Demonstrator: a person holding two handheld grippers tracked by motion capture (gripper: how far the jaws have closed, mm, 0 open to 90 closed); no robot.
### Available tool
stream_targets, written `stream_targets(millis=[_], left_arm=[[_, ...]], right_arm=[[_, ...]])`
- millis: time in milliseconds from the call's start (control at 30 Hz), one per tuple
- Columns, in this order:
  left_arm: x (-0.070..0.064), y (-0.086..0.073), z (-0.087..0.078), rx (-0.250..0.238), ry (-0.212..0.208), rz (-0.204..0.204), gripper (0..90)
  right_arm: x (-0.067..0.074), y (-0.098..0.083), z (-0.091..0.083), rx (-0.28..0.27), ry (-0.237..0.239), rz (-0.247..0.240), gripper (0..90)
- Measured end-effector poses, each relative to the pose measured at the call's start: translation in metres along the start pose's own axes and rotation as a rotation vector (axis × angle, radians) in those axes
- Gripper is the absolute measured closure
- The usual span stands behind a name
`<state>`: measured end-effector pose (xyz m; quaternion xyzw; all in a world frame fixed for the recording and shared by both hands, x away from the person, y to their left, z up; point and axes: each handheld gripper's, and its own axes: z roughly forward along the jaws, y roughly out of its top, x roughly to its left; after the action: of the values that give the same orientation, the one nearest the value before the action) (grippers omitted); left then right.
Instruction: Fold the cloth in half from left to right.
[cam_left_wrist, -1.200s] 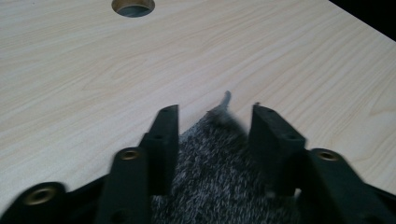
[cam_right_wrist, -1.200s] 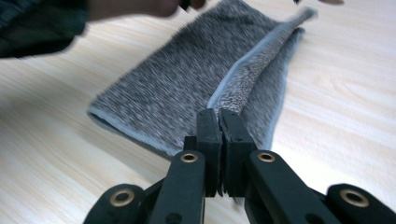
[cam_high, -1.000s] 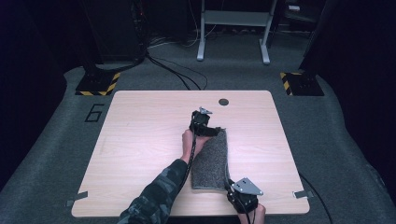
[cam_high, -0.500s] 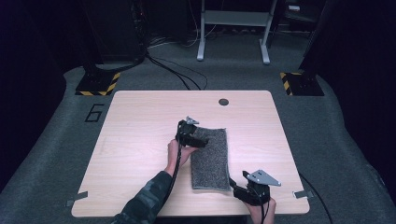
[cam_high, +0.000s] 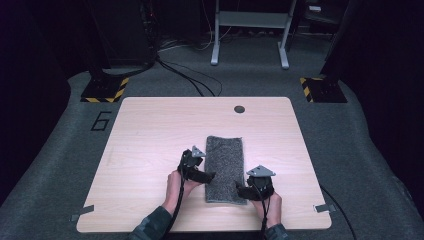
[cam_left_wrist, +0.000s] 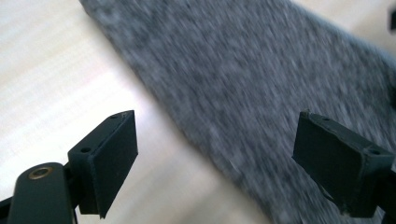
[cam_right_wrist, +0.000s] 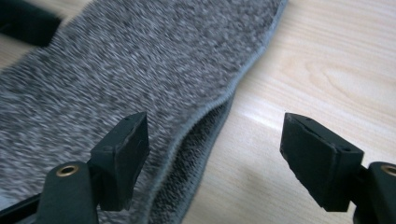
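A grey folded towel lies flat on the wooden table, near its front edge. My left gripper is at the towel's left edge, low over the table. In the left gripper view its jaws stand open and have just been opening; the towel passes between them untouched. My right gripper is at the towel's near right corner. Its jaws are open and have just been opening, with the towel's layered edge between the pads, not pressed.
A small dark round disc sits in the table near its far edge. Tape strips mark the front corners. Beyond the table are floor cables, two yellow-black striped bases, and a metal stand.
My left gripper came from the towel's far left corner back along its left edge toward the person. My right gripper let go of the near right corner and opened.
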<state>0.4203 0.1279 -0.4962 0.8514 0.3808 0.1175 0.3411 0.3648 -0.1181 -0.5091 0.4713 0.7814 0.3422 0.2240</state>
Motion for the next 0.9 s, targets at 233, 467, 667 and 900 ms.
stream_targets(millis=[233,467,667,900], left_arm=[[-0.007,-0.024,0.003,0.038,0.057,0.039,14.4],[-0.004,-0.035,-0.004,0.032,0.080,0.037,14.2],[-0.005,-0.040,-0.006,0.019,0.087,0.035,14.2],[-0.007,-0.044,-0.008,0.006,0.085,0.038,14.2]], right_arm=[[-0.001,-0.005,0.007,0.033,-0.009,0.015,24.1],[0.004,-0.005,0.014,0.040,-0.003,0.009,24.3],[0.002,-0.005,0.013,0.048,0.005,0.015,23.7],[-0.009,-0.010,0.006,0.050,-0.037,0.012,23.2]])
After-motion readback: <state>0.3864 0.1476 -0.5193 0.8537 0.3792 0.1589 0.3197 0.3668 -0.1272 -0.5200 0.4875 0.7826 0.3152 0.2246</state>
